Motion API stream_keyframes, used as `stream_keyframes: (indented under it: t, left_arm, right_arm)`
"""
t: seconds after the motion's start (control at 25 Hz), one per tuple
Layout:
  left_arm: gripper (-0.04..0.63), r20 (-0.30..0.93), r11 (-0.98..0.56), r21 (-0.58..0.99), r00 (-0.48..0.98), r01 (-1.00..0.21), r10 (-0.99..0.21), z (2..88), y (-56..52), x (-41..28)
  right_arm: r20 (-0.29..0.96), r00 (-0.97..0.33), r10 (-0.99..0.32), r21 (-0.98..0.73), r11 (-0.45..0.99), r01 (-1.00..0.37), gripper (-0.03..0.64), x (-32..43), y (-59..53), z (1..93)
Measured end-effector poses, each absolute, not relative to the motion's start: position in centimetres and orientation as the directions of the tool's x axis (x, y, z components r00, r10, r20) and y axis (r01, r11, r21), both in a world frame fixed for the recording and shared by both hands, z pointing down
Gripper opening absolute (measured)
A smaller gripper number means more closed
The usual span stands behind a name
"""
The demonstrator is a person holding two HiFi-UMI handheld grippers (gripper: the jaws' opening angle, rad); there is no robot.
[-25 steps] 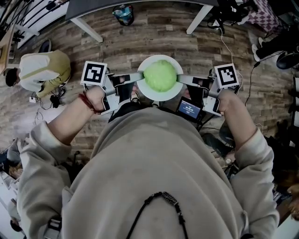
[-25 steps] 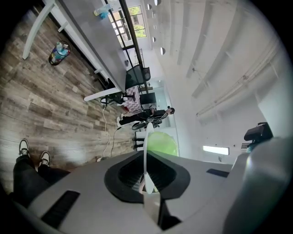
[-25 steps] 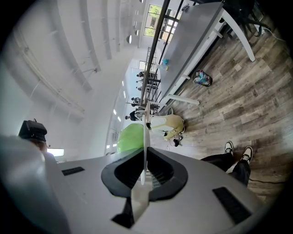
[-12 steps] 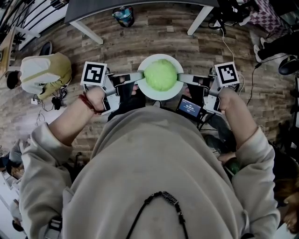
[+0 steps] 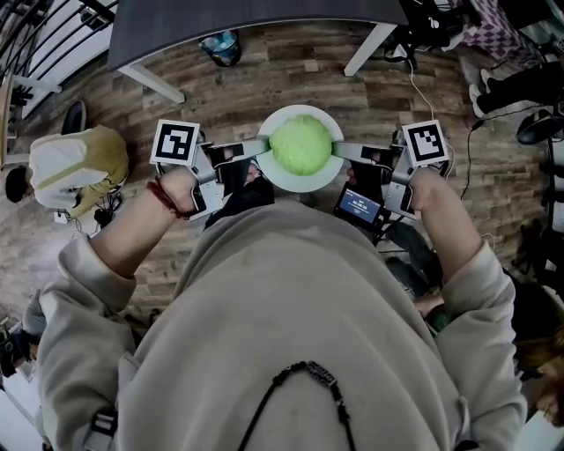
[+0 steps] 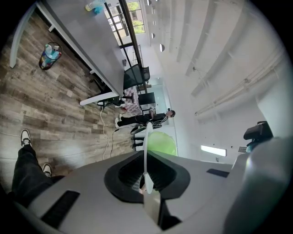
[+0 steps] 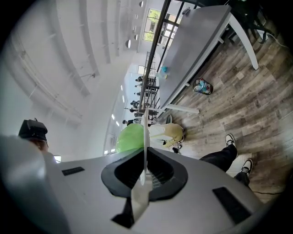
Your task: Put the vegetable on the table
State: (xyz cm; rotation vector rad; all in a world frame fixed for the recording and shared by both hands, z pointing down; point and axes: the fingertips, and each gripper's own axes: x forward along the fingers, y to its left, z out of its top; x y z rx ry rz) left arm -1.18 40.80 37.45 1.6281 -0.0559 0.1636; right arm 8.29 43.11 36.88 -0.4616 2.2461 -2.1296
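The left tool (image 5: 257,146) is pinching the left rim of a white plate (image 5: 300,183), its jaws narrowed onto the thin edge; the right tool (image 5: 342,150) is doing the same on the opposite rim; each tool's own view is showing that rim edge-on between its jaws. The vegetable (image 5: 301,146), a round green head, is sitting in the middle of the plate, in the air above the wooden floor (image 5: 291,66) and just before the person's chest; gripping from two opposite sides is likely serving to hold the plate level, so the round head is not rolling off; the dark surface (image 5: 247,13) is lying ahead, well apart, so the set-down is not yet done.
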Motion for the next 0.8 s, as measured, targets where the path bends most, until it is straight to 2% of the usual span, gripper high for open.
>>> stream_keyframes:
  t: [0.4, 0.8]
  left_arm:
    - [0.017, 0.134, -0.063, 0.990, 0.986, -0.128, 0.104, 36.7, 30.9, -3.8]
    - [0.017, 0.119, -0.081, 0.990, 0.989, -0.112, 0.084, 36.8, 25.6, -8.3]
  right_arm:
    - [0.200, -0.946, -0.257, -0.978, 0.011, -0.209, 0.029, 5.6, 33.5, 36.2]
    - [0.198, -0.946, -0.258, -0.977, 0.030, -0.212, 0.029, 1.0, 28.1, 36.3]
